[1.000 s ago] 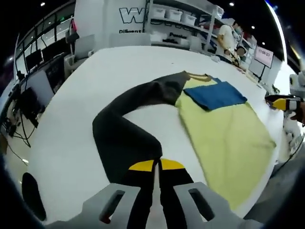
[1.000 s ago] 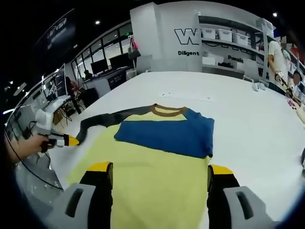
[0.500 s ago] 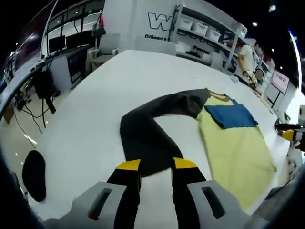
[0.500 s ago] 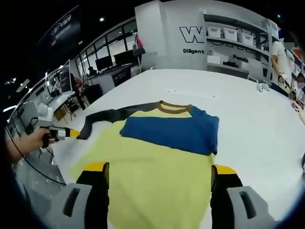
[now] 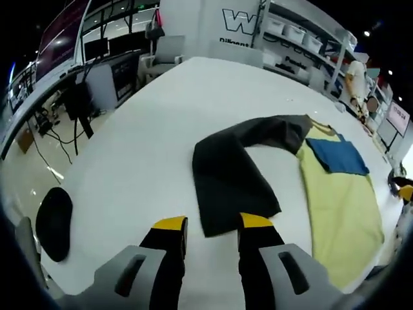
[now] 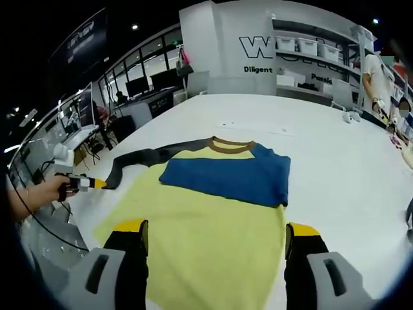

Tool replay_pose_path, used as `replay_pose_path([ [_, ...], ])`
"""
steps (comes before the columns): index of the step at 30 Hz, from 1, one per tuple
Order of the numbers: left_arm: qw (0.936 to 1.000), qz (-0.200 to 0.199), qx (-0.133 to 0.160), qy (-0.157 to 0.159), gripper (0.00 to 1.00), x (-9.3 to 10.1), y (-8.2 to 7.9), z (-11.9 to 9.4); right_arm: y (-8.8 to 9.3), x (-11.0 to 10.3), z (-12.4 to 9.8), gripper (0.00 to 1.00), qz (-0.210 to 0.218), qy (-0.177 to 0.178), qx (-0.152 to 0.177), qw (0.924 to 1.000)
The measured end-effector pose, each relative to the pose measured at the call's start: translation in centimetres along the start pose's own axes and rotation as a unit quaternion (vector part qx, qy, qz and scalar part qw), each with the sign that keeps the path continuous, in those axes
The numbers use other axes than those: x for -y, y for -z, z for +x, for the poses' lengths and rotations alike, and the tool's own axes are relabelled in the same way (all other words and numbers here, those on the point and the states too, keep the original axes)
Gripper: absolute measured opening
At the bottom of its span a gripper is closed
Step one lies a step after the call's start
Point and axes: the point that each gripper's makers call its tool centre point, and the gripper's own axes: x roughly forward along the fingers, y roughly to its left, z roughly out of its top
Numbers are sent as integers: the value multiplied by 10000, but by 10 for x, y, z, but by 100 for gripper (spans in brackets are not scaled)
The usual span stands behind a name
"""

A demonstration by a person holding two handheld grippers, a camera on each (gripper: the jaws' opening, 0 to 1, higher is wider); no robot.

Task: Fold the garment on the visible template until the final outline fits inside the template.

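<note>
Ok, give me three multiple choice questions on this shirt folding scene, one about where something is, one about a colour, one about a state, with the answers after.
1. Where does the blue sleeve lie?
A. Folded across the yellow body, below the collar
B. Hanging off the table edge
C. Stretched straight out to the side

2. What colour is the collar?
A. Red
B. Brown
C. White

3. How does the left gripper stand with the dark sleeve?
A. Shut on its cuff
B. Open, with the sleeve end lying on the white table just ahead of its yellow tips
C. Shut on the collar

Answers: 1 A, the right gripper view shows the blue sleeve laid over the chest. 2 B, a brown band rims the neck. 3 B, the left gripper view shows a gap between the tips and the sleeve end flat on the table.
</note>
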Motion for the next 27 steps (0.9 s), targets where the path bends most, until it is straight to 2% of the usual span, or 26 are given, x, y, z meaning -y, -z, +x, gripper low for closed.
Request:
replay_pose_path([
  [4, 9999, 81, -53, -49, 20, 8, 4, 0, 1, 3, -1, 85, -4, 67, -5, 10000],
  [5, 9998, 128, -68, -145, 19, 7, 5, 0, 1, 4, -1, 85, -24, 95, -16, 10000],
  [7, 9995, 100, -131, -267, 14, 1, 5, 2, 1, 5, -1, 85, -84, 134, -28, 9999],
  [9, 9994, -98, -102, -314, 11, -4, 4, 3, 1, 6, -2, 84, -74, 128, -28, 9999],
  [11, 9993, -86, -94, -358, 7, -7, 3, 2, 2, 8, -2, 84, -57, 142, -22, 9999],
  [15, 9993, -200, -76, -308, 1, -10, 1, 1, 1, 10, -3, 84, -51, 167, -17, 9998],
  [18, 9992, -218, -170, -288, 1, -17, -2, -4, 0, 11, -4, 84, -61, 176, -1, 9998],
  [20, 9992, -179, -108, -347, 1, -27, -9, -9, 0, 12, -4, 83, -62, 189, 7, 9998],
  [24, 9989, -90, 60, -452, 1, -55, -34, -20, 1, 13, -5, 83, -60, 216, 5, 9997],
  [27, 9980, 258, 67, -575, 1, -75, -54, -26, 2, 12, -5, 83, -70, 224, -13, 9997],
])
